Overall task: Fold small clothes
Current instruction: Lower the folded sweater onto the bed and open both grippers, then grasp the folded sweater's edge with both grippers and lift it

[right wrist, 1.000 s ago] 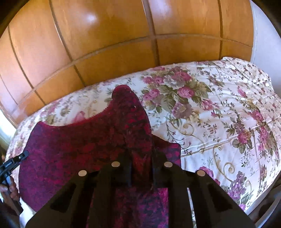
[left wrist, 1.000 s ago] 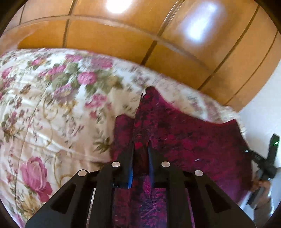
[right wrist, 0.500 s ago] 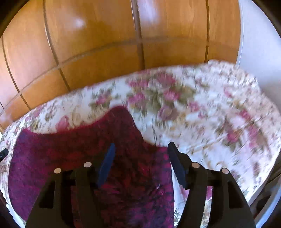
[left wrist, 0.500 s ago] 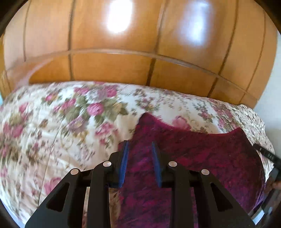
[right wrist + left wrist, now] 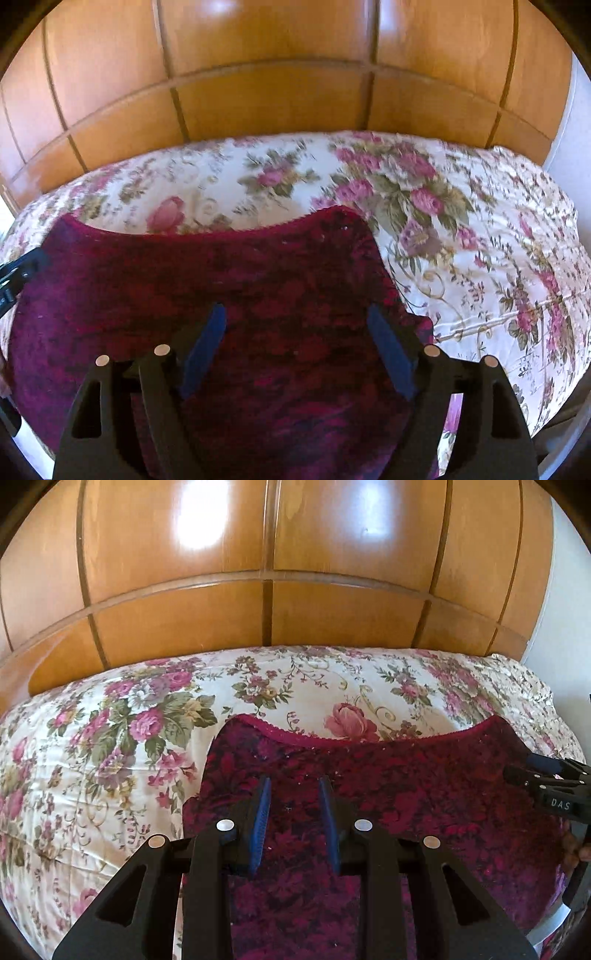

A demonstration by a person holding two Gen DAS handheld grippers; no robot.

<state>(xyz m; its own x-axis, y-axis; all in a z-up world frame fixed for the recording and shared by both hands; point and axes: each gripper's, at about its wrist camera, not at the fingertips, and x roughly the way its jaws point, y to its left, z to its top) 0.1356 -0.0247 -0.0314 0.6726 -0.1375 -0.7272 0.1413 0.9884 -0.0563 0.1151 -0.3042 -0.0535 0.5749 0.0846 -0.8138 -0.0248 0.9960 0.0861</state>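
Observation:
A small dark red patterned garment (image 5: pixel 406 794) lies flat on the floral bedspread (image 5: pixel 110 738), its far edge curved between two raised corners. My left gripper (image 5: pixel 293 790) is open above its left part, blue pads apart, holding nothing. My right gripper (image 5: pixel 295 317) is open wider above the garment (image 5: pixel 221 280) near its right side, also empty. The right gripper also shows at the right edge of the left wrist view (image 5: pixel 546 779), and the left gripper at the left edge of the right wrist view (image 5: pixel 18 273).
A glossy wooden panelled wall (image 5: pixel 295 590) rises right behind the bed. The bedspread (image 5: pixel 480 240) reaches right to a white wall (image 5: pixel 576 147). The bed's near edge drops off at the lower right.
Both grippers have let go of the garment and opened, the right one wider. Both have pulled back and up; the garment now lies flat with its far edge spread out.

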